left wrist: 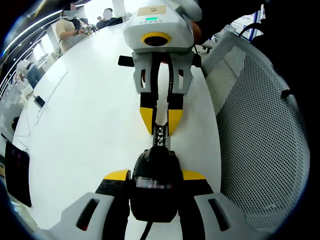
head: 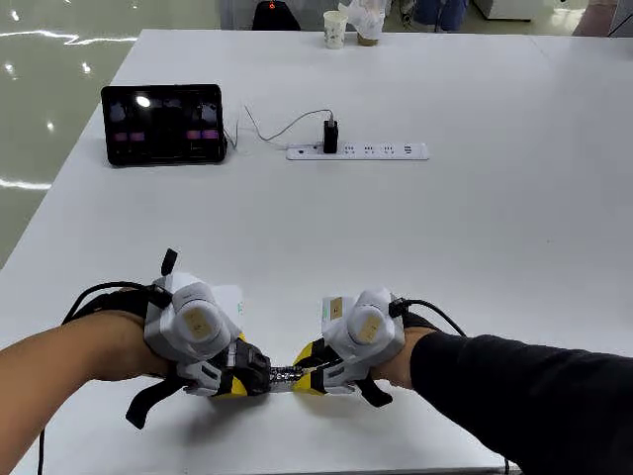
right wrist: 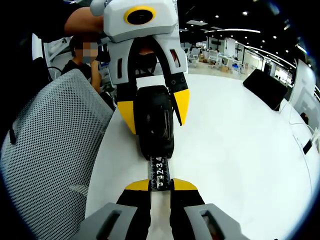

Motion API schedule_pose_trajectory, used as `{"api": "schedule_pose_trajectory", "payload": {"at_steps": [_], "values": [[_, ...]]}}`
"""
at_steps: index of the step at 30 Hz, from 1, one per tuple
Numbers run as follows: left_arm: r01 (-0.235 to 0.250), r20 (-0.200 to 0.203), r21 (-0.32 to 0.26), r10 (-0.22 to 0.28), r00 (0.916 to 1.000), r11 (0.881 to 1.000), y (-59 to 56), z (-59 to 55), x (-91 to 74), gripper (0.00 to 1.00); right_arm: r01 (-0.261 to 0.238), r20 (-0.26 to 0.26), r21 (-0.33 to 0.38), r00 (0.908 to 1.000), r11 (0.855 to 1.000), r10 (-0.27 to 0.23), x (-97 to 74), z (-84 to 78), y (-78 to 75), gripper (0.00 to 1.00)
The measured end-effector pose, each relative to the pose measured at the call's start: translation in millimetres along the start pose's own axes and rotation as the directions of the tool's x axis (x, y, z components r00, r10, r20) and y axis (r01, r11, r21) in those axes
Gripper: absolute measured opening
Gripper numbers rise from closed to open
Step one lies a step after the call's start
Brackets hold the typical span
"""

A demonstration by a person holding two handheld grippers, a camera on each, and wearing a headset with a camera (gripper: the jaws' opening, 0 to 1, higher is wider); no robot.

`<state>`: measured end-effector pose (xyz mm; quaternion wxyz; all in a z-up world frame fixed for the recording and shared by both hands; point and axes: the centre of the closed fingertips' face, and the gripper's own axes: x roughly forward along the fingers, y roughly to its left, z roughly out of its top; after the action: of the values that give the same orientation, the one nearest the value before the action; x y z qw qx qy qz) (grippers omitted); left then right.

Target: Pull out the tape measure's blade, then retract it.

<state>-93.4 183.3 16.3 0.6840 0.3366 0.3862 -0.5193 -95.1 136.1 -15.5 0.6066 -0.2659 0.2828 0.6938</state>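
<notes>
a black, rounded plastic tape measure case [left wrist: 155, 192] was found clenched between the yellow-tipped jaws of the left gripper [left wrist: 155, 176], held low over the near edge of the white table [head: 415, 237]. a short stretch of dark metal blade [right wrist: 159, 172] with pale numerals was shown out of the case. its free end was pinched between the jaws of the right gripper [right wrist: 160, 186], so both grippers were closed on the one tool.

the blade's long axis was laid straight from one gripper to the other, and the two sets of jaws were pointed at each other along it. the case was placed directly ahead of the right gripper, near its tips. any lengthening or shortening was judged to depend on the grippers being moved apart or together along that same line. with so little blade exposed, it could not be told whether pulling or retracting was in hand.

one tape measure and two grippers were counted. well beyond the grippers, one dark tablet [head: 163, 124], one white power strip [head: 361, 151] with one black plug [head: 330, 134], and one paper cup [head: 335, 30] were noted.
</notes>
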Motion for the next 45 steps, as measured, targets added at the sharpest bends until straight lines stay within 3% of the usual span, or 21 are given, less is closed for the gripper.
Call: {"api": "schedule_pose_trajectory", "payload": {"at_steps": [45], "values": [[-0.002,0.010,0.006,0.002,0.9999,1.000,0.1,0.1,-0.4,0.31,0.015,-0.021,0.005,0.9997,1.000,-0.015,-19.4,-17.1,0.6,0.10]]}}
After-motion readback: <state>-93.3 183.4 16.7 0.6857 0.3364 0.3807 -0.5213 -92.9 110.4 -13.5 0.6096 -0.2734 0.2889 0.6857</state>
